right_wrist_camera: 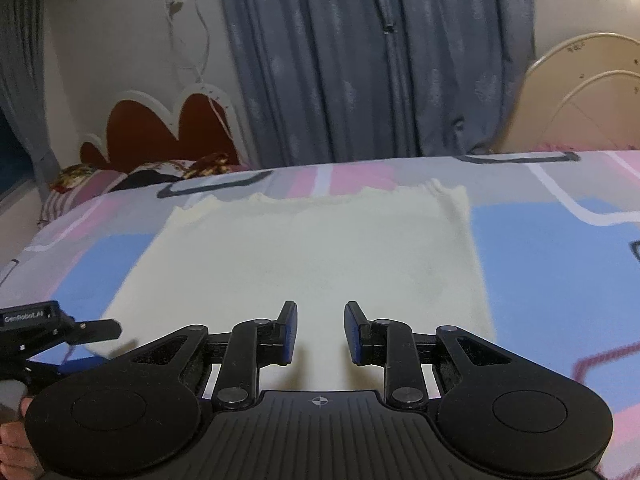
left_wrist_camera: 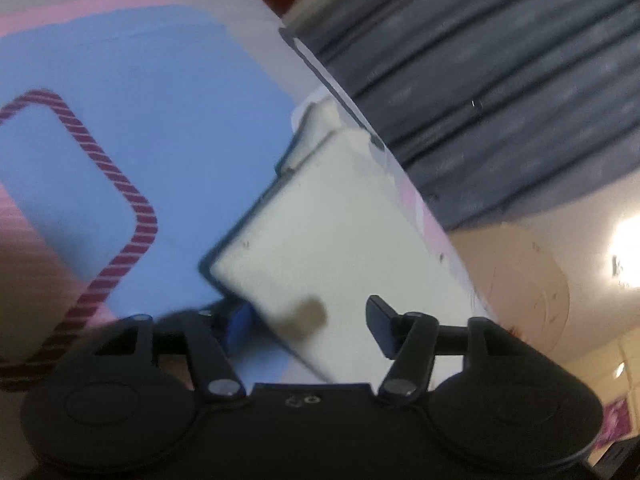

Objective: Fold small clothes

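Observation:
A small cream cloth (right_wrist_camera: 304, 256) lies flat on the patterned bedsheet (right_wrist_camera: 560, 264) in the right wrist view. My right gripper (right_wrist_camera: 320, 332) is open and empty, low over the cloth's near edge. My left gripper (right_wrist_camera: 80, 344) shows at the left of that view, by the cloth's near left corner. In the blurred, tilted left wrist view the cloth (left_wrist_camera: 332, 232) runs between the open fingers of my left gripper (left_wrist_camera: 308, 324). The left finger (left_wrist_camera: 240, 320) sits at the cloth's edge. Whether it touches the cloth is unclear.
Blue-grey curtains (right_wrist_camera: 360, 60) hang behind the bed. A red and white headboard (right_wrist_camera: 160, 128) and patterned pillows (right_wrist_camera: 132, 176) are at the far left. A cream chair back (right_wrist_camera: 580, 92) stands at the far right. The sheet has blue, pink and grey blocks (left_wrist_camera: 120, 120).

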Available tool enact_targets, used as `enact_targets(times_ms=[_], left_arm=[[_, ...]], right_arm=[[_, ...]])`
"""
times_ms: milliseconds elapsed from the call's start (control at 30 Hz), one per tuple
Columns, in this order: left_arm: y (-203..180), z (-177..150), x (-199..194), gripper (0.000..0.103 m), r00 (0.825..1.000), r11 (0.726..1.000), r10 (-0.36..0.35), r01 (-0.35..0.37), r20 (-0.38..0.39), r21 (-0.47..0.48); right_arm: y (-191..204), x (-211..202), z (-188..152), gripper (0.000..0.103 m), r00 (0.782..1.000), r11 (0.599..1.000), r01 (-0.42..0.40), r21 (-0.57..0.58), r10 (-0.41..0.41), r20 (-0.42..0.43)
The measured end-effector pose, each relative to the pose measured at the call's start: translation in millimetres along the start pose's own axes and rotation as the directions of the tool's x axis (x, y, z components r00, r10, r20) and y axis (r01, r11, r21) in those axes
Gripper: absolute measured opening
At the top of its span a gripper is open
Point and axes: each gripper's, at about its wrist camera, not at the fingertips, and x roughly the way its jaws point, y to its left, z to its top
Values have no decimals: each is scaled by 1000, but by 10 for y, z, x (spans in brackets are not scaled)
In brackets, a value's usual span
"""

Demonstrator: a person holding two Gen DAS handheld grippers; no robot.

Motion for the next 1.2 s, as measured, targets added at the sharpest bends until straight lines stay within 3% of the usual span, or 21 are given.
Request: enact_targets(times_ms=[167,300,333,367,400,467,533,567,600,667,733,833,967,1033,1100,1200], left_arm=[[12,46,152,51,999,999,-22,23,50,-32],[51,106,274,17,1000,999,-19,19,13,-36],[73,111,283,14,1000,999,-13,13,13,-43],[105,124,309,13,1000,998,-19,19,17,-55],[121,118,312,13,999,998,-25,26,23,-62],[129,88,298,17,999,997,-32,35,42,-63],[117,41,252,29,996,995,-59,64,67,-71],[94,33,257,28,996,996,-54,59,75,-68],[70,38,271,25,996,997,-42,46,75,-57],[58,64,294,7,997,998,-8,12,79,-56],[77,71,269,6,995,998,-13,19,99,-62],[-47,43,153,6,989,999,-26,21,142,36],[41,82,313,7,998,1000,5,-5,66,-12],[-74,104,251,6,997,999,6,-10,81,44],[-350,83,162,6,993,987,-70,56,91,152],[-905,-1,156,6,992,935,-111,85,58,344]], right_arm=[[63,367,84,27,999,999,-43,5,43,-17],[140,635,137,27,998,998,-63,-18,63,-19],[155,684,149,21,998,998,-64,-24,63,-14],[177,742,163,3,998,997,-63,-34,63,-12],[185,787,167,0,998,998,-58,-39,57,-11],[196,882,163,0,998,997,-58,-45,58,-13],[197,984,119,0,998,997,-57,-50,55,-34],[189,1036,80,0,997,997,-54,-48,52,-51],[177,1070,38,0,997,998,-49,-50,46,-61],[177,1071,-20,0,998,997,-48,-58,45,-50],[175,1054,-15,0,998,998,-45,-54,42,-51],[152,994,-16,0,999,998,-31,-52,30,-26],[77,1022,-56,0,998,998,-53,-43,51,-46],[14,966,-2,0,997,998,-63,6,63,-44],[-119,831,40,0,999,997,-49,67,49,-1],[-416,582,69,0,999,985,-25,171,17,50]])
